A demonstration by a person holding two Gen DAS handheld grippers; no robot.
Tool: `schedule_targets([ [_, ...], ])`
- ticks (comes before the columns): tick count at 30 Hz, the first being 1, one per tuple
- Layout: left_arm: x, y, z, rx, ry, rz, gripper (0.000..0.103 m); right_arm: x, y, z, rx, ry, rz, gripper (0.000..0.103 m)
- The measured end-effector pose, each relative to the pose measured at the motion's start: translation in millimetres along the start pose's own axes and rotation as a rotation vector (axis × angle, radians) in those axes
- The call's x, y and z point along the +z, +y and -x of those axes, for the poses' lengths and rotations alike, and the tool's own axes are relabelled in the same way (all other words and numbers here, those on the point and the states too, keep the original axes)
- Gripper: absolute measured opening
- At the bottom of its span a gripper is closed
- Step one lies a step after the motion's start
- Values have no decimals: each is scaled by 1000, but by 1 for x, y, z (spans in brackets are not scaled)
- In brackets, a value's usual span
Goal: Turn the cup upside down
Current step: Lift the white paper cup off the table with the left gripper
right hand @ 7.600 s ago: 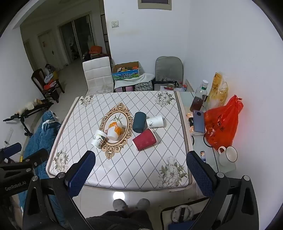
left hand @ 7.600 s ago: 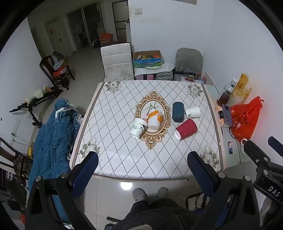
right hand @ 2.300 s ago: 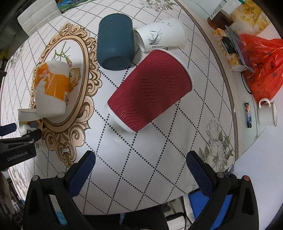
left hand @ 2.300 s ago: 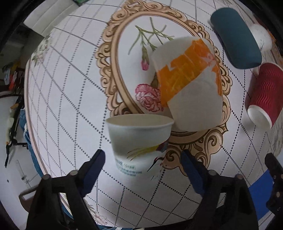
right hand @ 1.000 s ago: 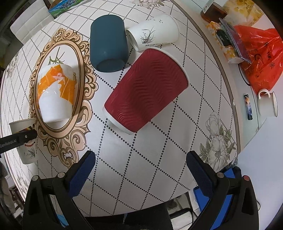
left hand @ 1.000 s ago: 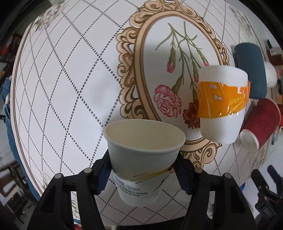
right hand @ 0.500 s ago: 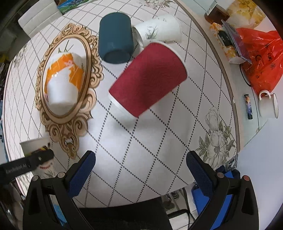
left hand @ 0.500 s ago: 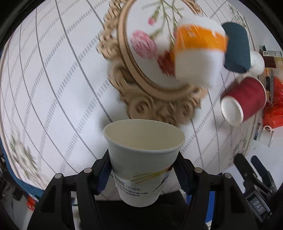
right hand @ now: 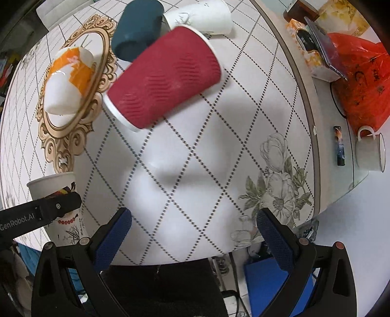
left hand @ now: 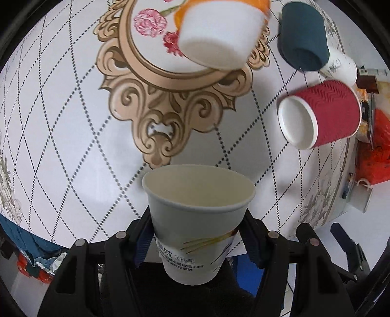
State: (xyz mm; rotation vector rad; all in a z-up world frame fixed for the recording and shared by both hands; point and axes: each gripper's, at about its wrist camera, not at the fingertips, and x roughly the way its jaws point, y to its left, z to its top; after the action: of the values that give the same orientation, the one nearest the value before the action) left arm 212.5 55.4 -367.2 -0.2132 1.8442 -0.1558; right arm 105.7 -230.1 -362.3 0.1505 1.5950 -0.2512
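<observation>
So I'm looking down on the white diamond-quilted surface (right hand: 185, 156) with its gold scrollwork oval. Biggest thing lying on it is the ribbed dark-red paper cup (right hand: 165, 80), on its side, mouth pointing toward 7 o'clock in the right wrist view. Just past it at 11 o'clock there's a teal cylindrical cup (right hand: 136, 29), also on its side, with a white cup with a grass print (right hand: 202, 17) beside it. A white paper cup with an orange band (right hand: 65, 80) sits on the gold oval.

My left hand-held gripper (left hand: 197, 234) is clamped on the task's thing, a white paper cup with a printed bird sleeve (left hand: 197, 219), mouth facing away from the camera, near the surface's front edge. My right hand-held gripper (right hand: 195, 231) is spread wide with nothing in it.
</observation>
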Motion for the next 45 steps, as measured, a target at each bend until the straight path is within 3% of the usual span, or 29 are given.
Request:
schedule_targets([
  [5,-15,-36,-27,47,-12,-14,62,-5,-12,-5,7,2,6,103],
  [16,-15,-94,-59,178,-69,-91,64,-8,-17,-7,8,0,-1,103],
  [26,-9,-116,-79,200,-63,-94,65,-13,-18,-7,9,-4,-12,103],
  [28,-7,-116,-80,189,-58,-95,79,-13,-19,-7,9,-3,-16,103],
  [31,-8,-112,-76,181,-61,-96,90,-14,-23,-8,8,-2,-21,103],
  [45,-13,-105,-60,143,-105,-51,90,-12,-32,-4,22,-7,-33,103],
])
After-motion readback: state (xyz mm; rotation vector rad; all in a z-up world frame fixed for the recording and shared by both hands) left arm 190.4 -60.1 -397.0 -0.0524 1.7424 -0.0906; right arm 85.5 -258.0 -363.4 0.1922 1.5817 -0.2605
